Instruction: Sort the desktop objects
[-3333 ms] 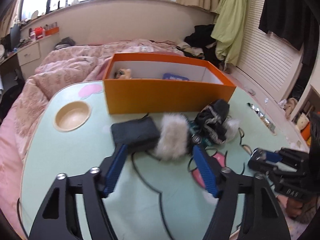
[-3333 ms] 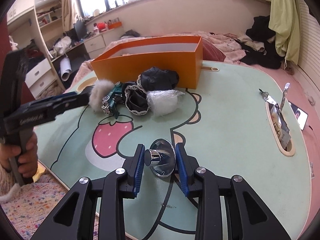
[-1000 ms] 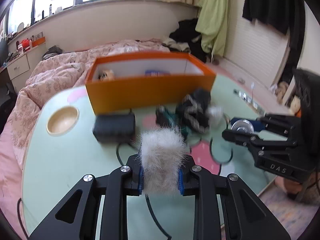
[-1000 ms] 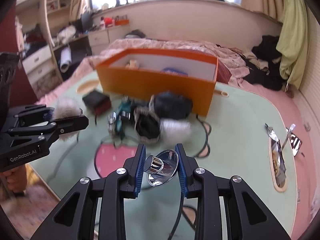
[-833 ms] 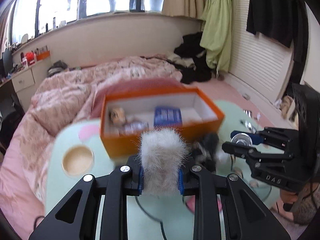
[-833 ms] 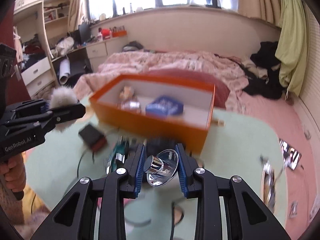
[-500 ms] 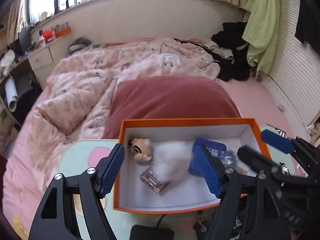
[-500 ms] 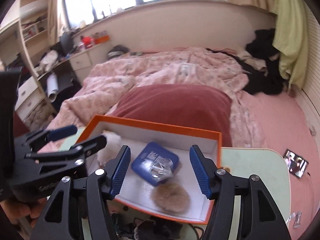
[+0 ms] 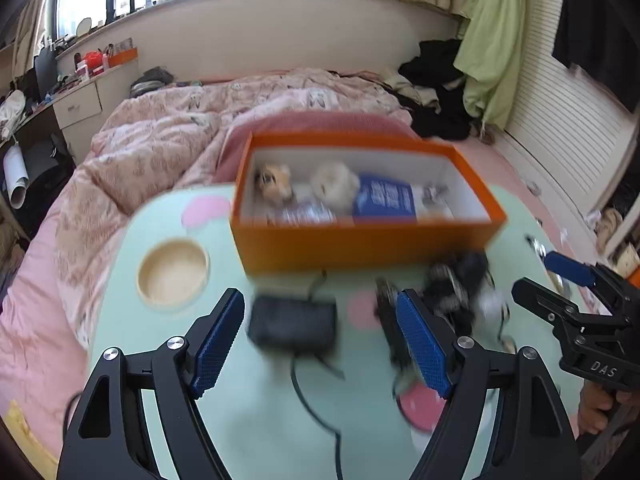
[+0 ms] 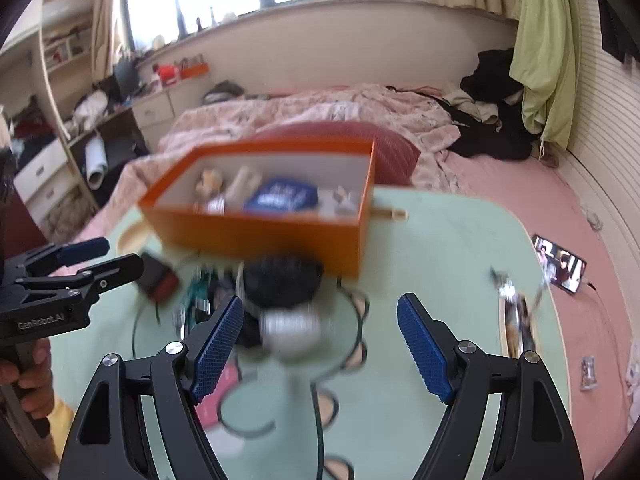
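An orange box (image 9: 360, 240) stands at the far side of the mint-green table (image 9: 200, 400). Inside lie a white fluffy ball (image 9: 334, 186), a small doll, a blue packet (image 9: 386, 200) and a shiny metal piece (image 10: 346, 198). My left gripper (image 9: 320, 338) is open and empty above a black adapter (image 9: 292, 326). My right gripper (image 10: 320, 342) is open and empty above a black cloth bundle (image 10: 282, 278) and a white wad (image 10: 290, 326). The box (image 10: 260, 228) and the left gripper (image 10: 84, 258) also show in the right wrist view. The picture is blurred.
A round wooden cup recess (image 9: 173, 272) sits at the table's left. A green toy (image 10: 200, 292) lies by the bundle. Another recess with foil scraps (image 10: 516, 316) is at the right. A bed (image 9: 180, 136) lies behind the table, and a phone (image 10: 560, 264) lies on the floor.
Both grippers carried their objects over the box and opened; the fluffy ball and the metal piece now lie inside. Both grippers have since pulled back toward the near side of the table.
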Demonstrator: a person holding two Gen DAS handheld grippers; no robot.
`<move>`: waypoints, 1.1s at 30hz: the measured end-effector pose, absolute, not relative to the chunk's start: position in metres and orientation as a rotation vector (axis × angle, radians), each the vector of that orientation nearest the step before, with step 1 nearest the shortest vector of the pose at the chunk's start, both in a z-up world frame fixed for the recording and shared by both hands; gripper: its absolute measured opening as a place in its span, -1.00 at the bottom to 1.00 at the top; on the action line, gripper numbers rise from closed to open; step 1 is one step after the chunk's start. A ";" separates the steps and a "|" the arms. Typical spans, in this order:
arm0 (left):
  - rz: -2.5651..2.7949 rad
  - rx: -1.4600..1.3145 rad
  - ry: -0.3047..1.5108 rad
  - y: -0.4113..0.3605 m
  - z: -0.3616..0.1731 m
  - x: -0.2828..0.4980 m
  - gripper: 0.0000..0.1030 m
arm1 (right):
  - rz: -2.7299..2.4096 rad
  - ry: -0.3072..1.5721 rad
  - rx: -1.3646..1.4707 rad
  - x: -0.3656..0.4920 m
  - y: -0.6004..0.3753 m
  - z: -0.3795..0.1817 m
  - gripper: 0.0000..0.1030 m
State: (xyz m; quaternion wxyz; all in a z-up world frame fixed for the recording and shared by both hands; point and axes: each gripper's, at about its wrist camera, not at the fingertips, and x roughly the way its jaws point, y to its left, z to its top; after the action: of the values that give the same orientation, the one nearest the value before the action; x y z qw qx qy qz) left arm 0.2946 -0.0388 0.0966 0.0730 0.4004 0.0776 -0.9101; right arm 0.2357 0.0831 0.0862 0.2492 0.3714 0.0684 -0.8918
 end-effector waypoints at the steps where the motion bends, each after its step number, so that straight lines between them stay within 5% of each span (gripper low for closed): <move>1: -2.732 1.217 0.237 -0.034 0.088 0.304 0.53 | -2.430 0.212 1.026 0.243 0.084 0.080 0.54; 6: -2.642 1.320 0.199 -0.024 0.049 0.319 0.54 | -2.456 0.281 1.105 0.263 0.087 0.051 0.55; 10: -2.616 1.277 0.176 -0.029 0.041 0.322 0.91 | -2.453 0.270 1.158 0.261 0.093 0.039 0.99; 31: -2.650 1.227 0.170 -0.037 0.036 0.327 0.99 | -2.442 0.262 1.131 0.259 0.096 0.036 1.00; 33: -2.650 1.228 0.170 -0.036 0.036 0.326 0.99 | -2.447 0.232 1.123 0.259 0.100 0.039 0.88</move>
State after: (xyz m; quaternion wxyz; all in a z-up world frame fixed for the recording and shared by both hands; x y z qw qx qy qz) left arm 0.3264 -0.0365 0.0359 0.1080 0.4172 0.0579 -0.9005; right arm 0.2588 0.0997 0.0391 0.2177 0.4056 0.0840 -0.8838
